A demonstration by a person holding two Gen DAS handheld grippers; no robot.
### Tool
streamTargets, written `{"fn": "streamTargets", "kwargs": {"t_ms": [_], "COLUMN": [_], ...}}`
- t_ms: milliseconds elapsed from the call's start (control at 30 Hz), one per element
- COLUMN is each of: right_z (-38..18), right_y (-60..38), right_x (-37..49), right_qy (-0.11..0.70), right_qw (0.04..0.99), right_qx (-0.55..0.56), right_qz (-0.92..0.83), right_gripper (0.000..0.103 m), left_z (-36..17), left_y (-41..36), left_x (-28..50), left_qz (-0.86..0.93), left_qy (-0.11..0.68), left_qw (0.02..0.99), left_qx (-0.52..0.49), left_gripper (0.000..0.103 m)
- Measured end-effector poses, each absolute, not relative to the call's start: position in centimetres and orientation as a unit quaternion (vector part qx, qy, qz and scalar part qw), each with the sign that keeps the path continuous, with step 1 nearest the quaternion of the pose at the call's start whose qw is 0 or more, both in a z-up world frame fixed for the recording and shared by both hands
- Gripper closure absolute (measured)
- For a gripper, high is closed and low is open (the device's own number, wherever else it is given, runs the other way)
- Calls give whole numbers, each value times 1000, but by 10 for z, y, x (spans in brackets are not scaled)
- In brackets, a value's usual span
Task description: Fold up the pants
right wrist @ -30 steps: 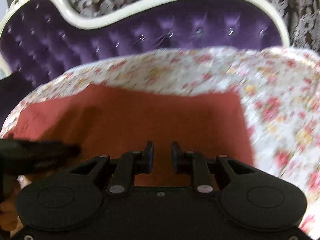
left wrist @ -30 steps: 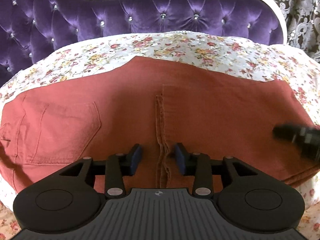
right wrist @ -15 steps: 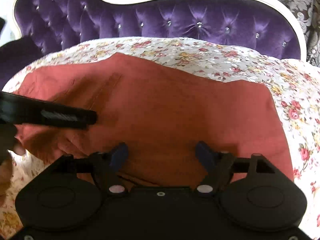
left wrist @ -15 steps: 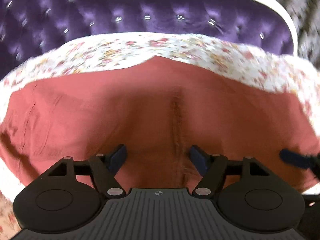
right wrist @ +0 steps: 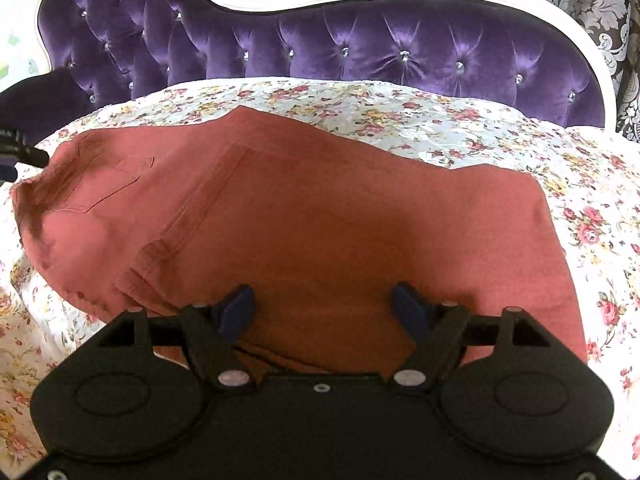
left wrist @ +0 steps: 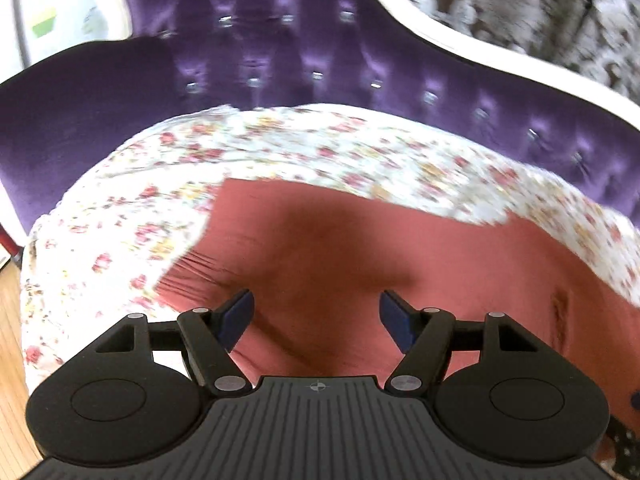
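A pair of rust-red pants (right wrist: 304,216) lies folded over on a flowered bedspread (right wrist: 440,124), forming a broad flat slab whose long axis runs side to side across the bed, parallel to the purple tufted headboard (right wrist: 360,44) behind it. In the right wrist view the waist end with its back pocket (right wrist: 108,184) points left, and a leg hem with double stitching lies across the middle where the legs have been laid over the seat; the squared-off fold edge sits at the right. The right gripper (right wrist: 322,306) hangs over the near edge of the cloth, toward the right half, jaws spread wide with nothing between the blue pads (right wrist: 240,308) — only fabric beneath them. The left gripper (left wrist: 316,316) is likewise wide open and empty, poised over the waist end, where the left edge of the pants (left wrist: 320,248) meets the bedspread just left of its fingers; that view is blurred. Judging by this, the left hand is nearer the waist end and the right nearer the folded end, so another fold would likely bring one short end across to the other.
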State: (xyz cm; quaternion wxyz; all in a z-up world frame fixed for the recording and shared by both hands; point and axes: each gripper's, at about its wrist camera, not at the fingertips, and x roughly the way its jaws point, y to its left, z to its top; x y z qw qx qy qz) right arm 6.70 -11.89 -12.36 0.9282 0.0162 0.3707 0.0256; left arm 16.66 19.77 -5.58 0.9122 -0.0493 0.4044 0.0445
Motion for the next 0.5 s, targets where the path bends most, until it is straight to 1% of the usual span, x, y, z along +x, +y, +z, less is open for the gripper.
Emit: {"fn": "streamTargets", "kwargs": {"t_ms": [133,267,333,433,500], "right_z": [-124,-124,-124,-124,-124], "right_y": [-119,-119,-120,-120,-121], "right_x": [69,71,72,73,73], "right_qy": [374,377,379,381,382], "right_qw": [927,926,925,924,924], "right_qx": [16,15,14,13,12], "right_qz": [26,28,28,30,32], "right_gripper": [24,24,24,24,24], "left_z": [-65,-92,-102,-109,-109], "left_y": [219,232,240,256,259], "left_x": [175,173,168,159,160], "left_qz": [62,76,65,58,50], "left_qy": [420,449,455,440,439], "left_qw": [904,889,885,887,888], "left_qx": [-57,-50,-70,-130,-129], "left_gripper": [35,34,34,30,28]}}
